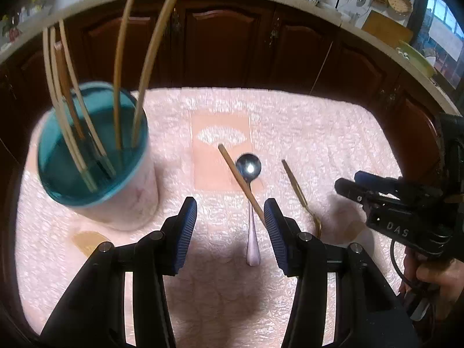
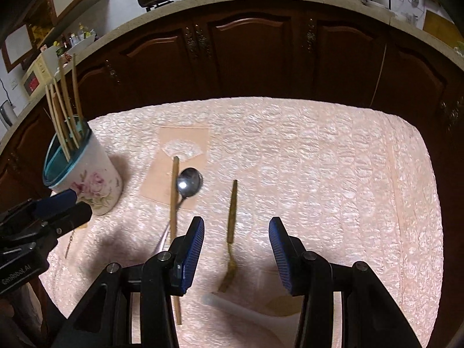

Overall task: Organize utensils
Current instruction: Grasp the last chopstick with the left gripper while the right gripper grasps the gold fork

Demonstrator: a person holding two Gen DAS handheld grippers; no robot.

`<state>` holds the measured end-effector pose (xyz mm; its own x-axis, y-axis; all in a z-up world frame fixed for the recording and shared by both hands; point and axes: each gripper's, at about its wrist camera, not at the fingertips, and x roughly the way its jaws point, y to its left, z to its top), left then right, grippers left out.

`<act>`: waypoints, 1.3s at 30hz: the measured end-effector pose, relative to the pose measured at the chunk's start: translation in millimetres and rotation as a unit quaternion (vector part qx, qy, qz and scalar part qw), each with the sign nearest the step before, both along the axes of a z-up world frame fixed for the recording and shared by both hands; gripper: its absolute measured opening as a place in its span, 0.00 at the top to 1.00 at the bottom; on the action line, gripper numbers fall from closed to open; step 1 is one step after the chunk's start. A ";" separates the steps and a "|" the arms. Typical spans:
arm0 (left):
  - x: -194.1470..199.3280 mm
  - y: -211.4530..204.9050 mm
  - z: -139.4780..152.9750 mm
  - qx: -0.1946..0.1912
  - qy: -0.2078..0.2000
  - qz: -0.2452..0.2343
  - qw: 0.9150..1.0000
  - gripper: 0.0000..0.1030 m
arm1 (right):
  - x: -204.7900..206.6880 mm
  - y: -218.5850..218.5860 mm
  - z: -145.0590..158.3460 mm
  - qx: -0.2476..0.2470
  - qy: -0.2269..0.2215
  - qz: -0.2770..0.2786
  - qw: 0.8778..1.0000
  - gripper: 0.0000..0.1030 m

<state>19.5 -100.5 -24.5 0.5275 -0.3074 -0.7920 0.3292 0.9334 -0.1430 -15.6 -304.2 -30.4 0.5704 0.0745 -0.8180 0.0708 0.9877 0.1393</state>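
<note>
Cup (image 1: 127, 203): one, chopsticks (image 1: 121, 72) inside, about six | cloth (image 1: 319, 133): one spoon (image 1: 249, 168), one chopstick (image 1: 240, 182), one fork (image 2: 230, 232) | left gripper (image 1: 229, 226), right gripper (image 2: 236, 258): both gaped, empty.

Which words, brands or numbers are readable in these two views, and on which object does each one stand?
"DAS": on the black body of the right gripper, in the left wrist view.
"GenRobot.AI": on the black body of the left gripper, in the right wrist view.
No writing shows on the flowered cup.
</note>
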 end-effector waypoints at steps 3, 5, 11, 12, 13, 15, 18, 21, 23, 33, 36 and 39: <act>3.2 -2.0 -11.7 -0.003 0.012 -0.001 1.000 0.54 | 0.7 -6.4 -7.9 0.002 0.007 -0.004 1.000 0.57; 5.9 -3.4 -17.9 -0.006 0.019 -0.002 1.000 0.54 | 1.9 -9.3 -12.8 0.003 0.012 -0.006 1.000 0.57; 15.0 -8.5 -35.6 -0.002 0.038 -0.002 0.999 0.54 | 4.8 -19.1 -28.7 0.007 0.026 -0.014 1.000 0.57; 17.2 -9.1 -39.3 -0.001 0.043 -0.002 0.999 0.54 | 5.3 -21.3 -31.0 0.007 0.028 -0.016 0.999 0.57; 18.8 -9.7 -42.2 -0.002 0.047 -0.002 0.999 0.54 | 6.1 -22.3 -32.9 0.007 0.030 -0.017 0.999 0.57; 21.5 -9.7 -47.5 -0.005 0.054 0.000 0.999 0.54 | 7.7 -26.2 -37.4 0.007 0.036 -0.020 0.999 0.57; 25.7 -12.4 -54.8 -0.007 0.064 0.000 0.998 0.54 | 12.1 -32.8 -42.1 0.013 0.040 -0.025 0.999 0.57; 30.7 -15.2 -61.9 -0.017 0.076 0.002 0.997 0.54 | 21.8 -38.1 -48.0 0.035 0.043 -0.025 0.998 0.57; 34.6 -17.2 -65.0 -0.023 0.083 0.004 0.996 0.54 | 30.9 -38.6 -51.9 0.062 0.048 -0.013 0.997 0.57; 60.9 -32.0 -78.0 -0.040 0.106 0.018 0.993 0.54 | 87.0 -12.4 -81.3 0.092 0.079 0.042 0.992 0.84; 74.3 -37.9 -84.7 -0.054 0.114 0.029 0.992 0.59 | 89.8 -18.7 -82.3 0.107 0.085 0.041 0.990 0.92; 84.0 -39.0 -87.5 -0.057 0.111 0.047 0.991 0.77 | 83.4 -23.4 -83.3 0.117 0.088 0.045 0.988 0.92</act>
